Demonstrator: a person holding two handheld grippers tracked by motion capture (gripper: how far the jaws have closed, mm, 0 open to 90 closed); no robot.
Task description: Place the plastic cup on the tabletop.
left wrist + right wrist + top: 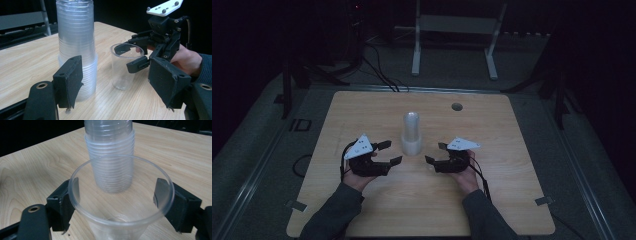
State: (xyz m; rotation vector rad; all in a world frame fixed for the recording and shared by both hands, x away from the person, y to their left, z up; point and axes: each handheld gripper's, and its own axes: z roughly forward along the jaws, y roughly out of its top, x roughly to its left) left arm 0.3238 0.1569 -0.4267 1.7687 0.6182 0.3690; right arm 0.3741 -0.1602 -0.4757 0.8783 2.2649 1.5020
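With the right gripper (140,53) open around the cup (121,202) standing on the table (362,215), back it straight out, the empty left gripper (389,152) waiting open beside the stack (76,45).

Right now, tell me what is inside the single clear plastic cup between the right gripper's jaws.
The single clear plastic cup looks empty: its bare bottom and the wooden table show through it. The tall stack of clear plastic cups stands behind it. The cup's lowest part is cut off by the picture's edge.
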